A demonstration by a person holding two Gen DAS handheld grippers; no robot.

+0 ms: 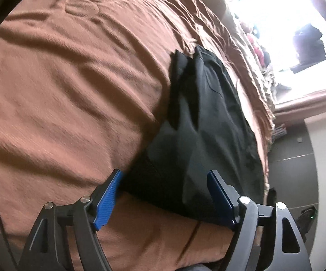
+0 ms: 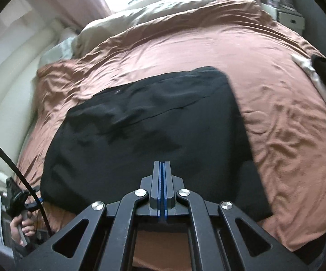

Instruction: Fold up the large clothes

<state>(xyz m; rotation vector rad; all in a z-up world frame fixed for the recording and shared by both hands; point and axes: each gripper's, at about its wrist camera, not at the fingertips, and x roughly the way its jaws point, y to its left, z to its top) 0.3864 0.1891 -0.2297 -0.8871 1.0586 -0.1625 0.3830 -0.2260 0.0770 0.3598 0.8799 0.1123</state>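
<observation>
Brown bedspread [image 2: 208, 52] covers the bed in both views, and it serves as the landmark. The black garment [image 2: 144, 135] lies flat on it, folded to a broad block, near the edge of the bedspread closest to the person.

Only the right wrist view shows the whole garment: its far edge is straight, its right edge runs down toward the camera, and bare bedspread surrounds it on the left, the far side and the right. The right gripper [image 2: 163, 164] hangs above the near part of the garment. Its jaws are pressed together, blue pad on blue pad, and no cloth is seen between them. This view also shows the left gripper [image 2: 27, 199] from outside, at the near left corner of the garment, with a hand [image 2: 23, 225] around its grip and a black cable [image 2: 16, 171] running past it. A beige blanket [image 2: 163, 11] lies beyond the far end of the bedspread.

The left wrist view looks along the garment [image 1: 199, 124] from its end, so the block appears long and narrow. Here the left gripper [image 1: 165, 187] has its jaws wide apart; the garment's near end lies between them, but the pads [image 1: 109, 194] do not press on it. A bright window [image 1: 287, 33] and grey floor [image 1: 291, 164] show only here, beside the bedspread [image 1: 72, 79].
</observation>
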